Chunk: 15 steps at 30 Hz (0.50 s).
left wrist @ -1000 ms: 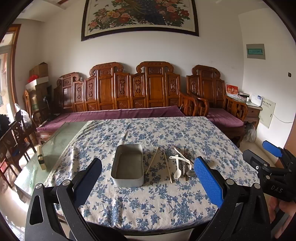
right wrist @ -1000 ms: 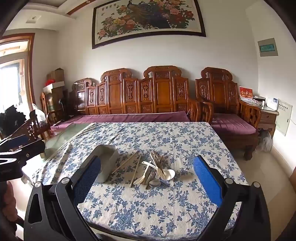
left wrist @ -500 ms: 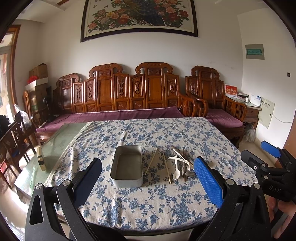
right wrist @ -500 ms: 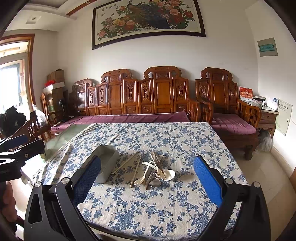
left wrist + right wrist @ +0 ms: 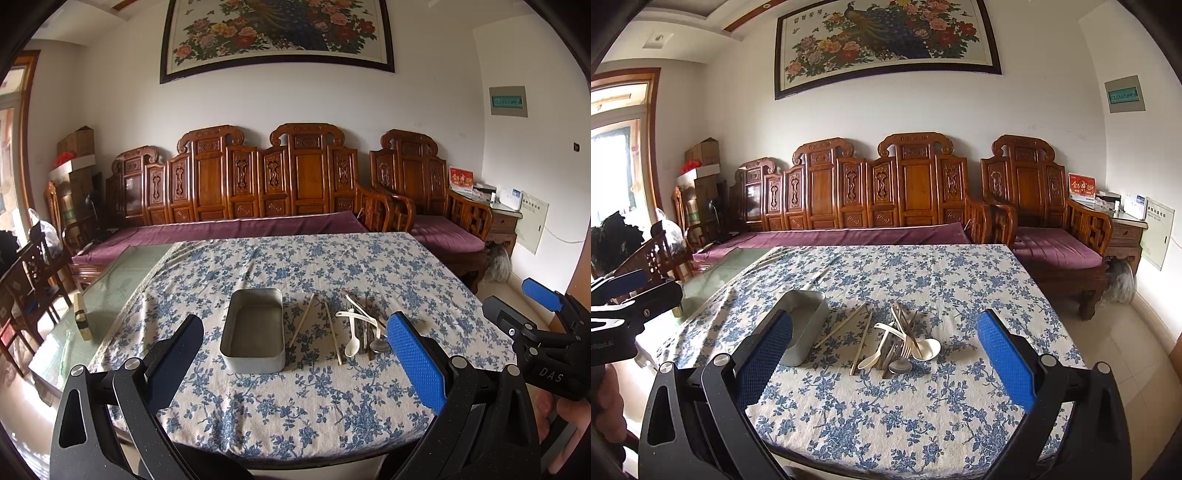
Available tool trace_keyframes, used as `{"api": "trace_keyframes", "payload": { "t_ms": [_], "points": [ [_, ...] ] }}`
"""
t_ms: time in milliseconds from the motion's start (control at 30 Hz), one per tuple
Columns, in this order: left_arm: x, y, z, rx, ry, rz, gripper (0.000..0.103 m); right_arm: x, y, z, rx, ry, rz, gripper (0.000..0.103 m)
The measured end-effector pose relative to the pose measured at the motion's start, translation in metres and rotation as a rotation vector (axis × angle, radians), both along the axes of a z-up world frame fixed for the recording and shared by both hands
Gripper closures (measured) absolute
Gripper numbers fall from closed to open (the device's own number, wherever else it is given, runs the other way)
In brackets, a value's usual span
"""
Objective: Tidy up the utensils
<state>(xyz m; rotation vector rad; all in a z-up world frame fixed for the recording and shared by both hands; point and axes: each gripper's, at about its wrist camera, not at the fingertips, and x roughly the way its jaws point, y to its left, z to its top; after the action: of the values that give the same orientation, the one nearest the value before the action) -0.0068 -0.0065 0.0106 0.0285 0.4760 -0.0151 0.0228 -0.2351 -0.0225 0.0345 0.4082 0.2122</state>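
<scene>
**Utensils heaped beside empty tin, both grippers held back**

Utensils [image 5: 899, 343] lay in a loose heap on the counter [image 5: 314, 406], on the blue-flowered cloth, just right of a metal tin [image 5: 255, 330]. The left gripper [image 5: 295, 354] hung low over the near counter edge, level, pointed forward, its fingers [image 5: 413, 360] spread wide with nothing between them; the tin sat framed in the gap. The right gripper [image 5: 884, 356] held a like pose further right, fingers [image 5: 1004, 360] likewise wide apart and empty, the heap centred ahead of it. In the left view the right gripper showed at the far right edge, with part of a hand beneath it.

The heap: white plastic spoons [image 5: 352, 332], one with its bowl toward the near edge; a metal spoon [image 5: 900, 365]; a fork [image 5: 905, 349]; dark-handled pieces crossed beneath, too tangled to count. Two pale chopsticks [image 5: 304, 319] lay apart from the heap, between it and the tin, touching neither. The tin was rectangular with rounded corners, open-topped, nothing inside.

Against the frames of a second before, the tin and heap sat a little lower and larger in both views; the grippers had eased slightly forward. Nothing on the cloth had shifted.
</scene>
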Motion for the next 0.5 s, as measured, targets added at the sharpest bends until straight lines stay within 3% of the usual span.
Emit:
{"api": "trace_keyframes", "payload": {
  "t_ms": [500],
  "points": [
    [-0.0002,-0.0004,-0.0011,0.002,0.003,-0.002,0.006,-0.0003,-0.0006,-0.0003,0.001,-0.001,-0.001,0.003]
  ]
}}
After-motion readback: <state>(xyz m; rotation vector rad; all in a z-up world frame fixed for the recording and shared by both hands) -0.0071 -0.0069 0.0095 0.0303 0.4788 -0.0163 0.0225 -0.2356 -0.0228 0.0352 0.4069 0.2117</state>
